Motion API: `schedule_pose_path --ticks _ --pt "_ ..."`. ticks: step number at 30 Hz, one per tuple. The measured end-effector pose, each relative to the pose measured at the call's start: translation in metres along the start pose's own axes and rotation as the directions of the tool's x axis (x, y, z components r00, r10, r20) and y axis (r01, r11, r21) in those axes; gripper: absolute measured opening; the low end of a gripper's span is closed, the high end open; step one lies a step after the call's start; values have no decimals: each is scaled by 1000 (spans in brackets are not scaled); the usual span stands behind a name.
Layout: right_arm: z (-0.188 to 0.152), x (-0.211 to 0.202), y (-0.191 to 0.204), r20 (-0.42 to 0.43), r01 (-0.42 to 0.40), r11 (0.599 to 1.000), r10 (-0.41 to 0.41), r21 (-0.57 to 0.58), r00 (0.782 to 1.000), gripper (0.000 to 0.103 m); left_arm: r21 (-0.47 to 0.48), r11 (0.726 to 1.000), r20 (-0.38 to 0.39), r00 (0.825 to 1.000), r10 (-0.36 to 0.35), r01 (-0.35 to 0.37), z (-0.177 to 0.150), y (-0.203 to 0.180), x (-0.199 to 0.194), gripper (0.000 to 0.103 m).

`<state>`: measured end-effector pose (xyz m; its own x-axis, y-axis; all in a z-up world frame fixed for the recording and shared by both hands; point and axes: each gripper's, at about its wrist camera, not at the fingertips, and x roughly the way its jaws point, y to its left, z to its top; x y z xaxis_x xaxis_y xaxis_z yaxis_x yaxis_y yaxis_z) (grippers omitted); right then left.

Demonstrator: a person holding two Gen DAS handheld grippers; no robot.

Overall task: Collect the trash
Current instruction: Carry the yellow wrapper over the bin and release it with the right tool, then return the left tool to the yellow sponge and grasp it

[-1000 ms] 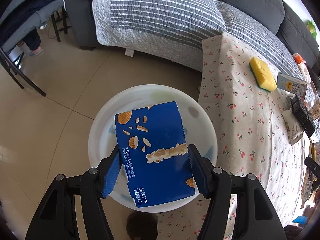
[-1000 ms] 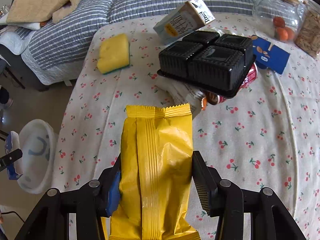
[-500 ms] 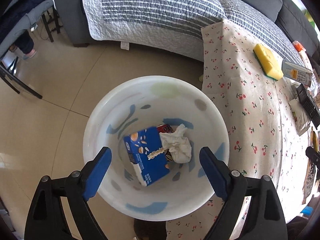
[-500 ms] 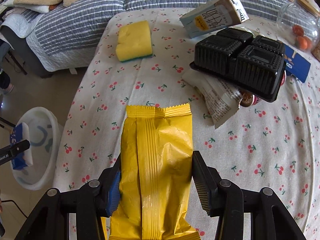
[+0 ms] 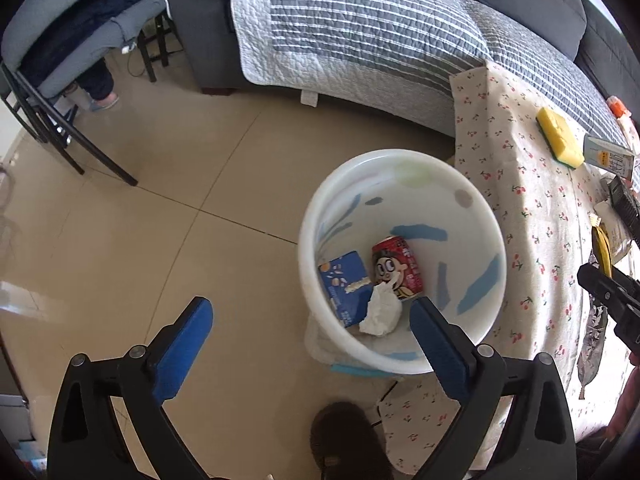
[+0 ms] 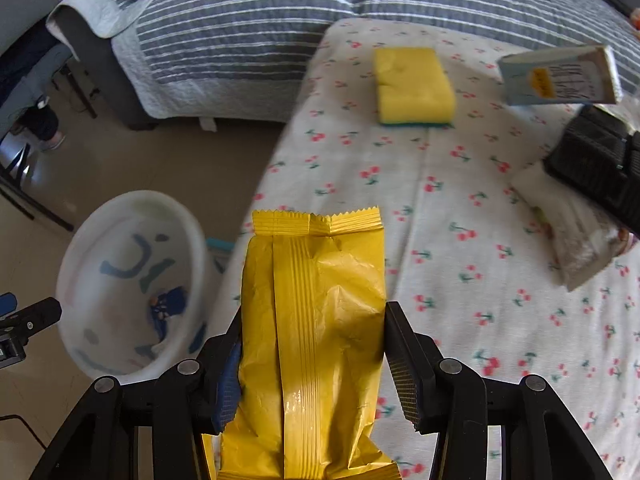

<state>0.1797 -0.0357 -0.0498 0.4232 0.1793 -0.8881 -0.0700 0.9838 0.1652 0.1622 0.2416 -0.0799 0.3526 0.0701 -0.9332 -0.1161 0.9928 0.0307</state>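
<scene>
1. Down on the tiled floor, the white bin stands just beside the hanging edge of the cherry-print tablecloth; its inner wall carries blue marks.
2. Inside the bin lie a blue snack box, a red drink can with a cartoon face, and a crumpled white tissue; the tissue touches both the box and the can.
3. The left gripper hangs over the near rim of the bin with its blue-padded fingers spread wide; nothing sits between them.
4. The right gripper pinches a yellow wrapper at its middle, fingers pressed against both side edges; the crimped top end points away from the camera, over the table edge.
5. From the right wrist view the bin shows at lower left, with the blue box visible inside.
6. On the tablecloth rest a yellow sponge, a tilted carton, a black plastic tray and a pale packet partly under the tray.
7. A sofa with a grey striped quilt runs behind the table; a brown slipper sits at the bottom of the left view.
</scene>
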Motion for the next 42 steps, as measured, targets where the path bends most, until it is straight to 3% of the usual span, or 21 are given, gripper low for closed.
schedule_pose_path --ticks 6,11,19,21,23,33,42 --pt "-1 23 52 0 -20 995 20 -97 1000 55 -42 999 -33 999 29 -30 -12 43 9 100" --pt "3 44 73 -12 -36 992 34 -124 999 55 -89 995 -51 998 35 -40 -18 71 14 100" --pt "12 58 99 0 -103 986 104 -135 995 55 -90 994 -67 996 51 -57 -21 82 16 100" --pt "13 58 104 10 -143 980 146 -140 989 63 -87 994 -69 996 53 -59 -22 82 16 100" --pt "14 58 106 9 -160 978 163 -137 987 80 -88 994 -70 996 51 -57 -21 82 15 100" --pt "14 28 83 40 -115 986 121 -124 992 82 -78 996 -61 997 37 -42 -17 61 8 100" --pt "0 -5 15 8 -45 995 46 -87 999 82 -32 999 -37 999 -15 14 -6 2 -8 100"
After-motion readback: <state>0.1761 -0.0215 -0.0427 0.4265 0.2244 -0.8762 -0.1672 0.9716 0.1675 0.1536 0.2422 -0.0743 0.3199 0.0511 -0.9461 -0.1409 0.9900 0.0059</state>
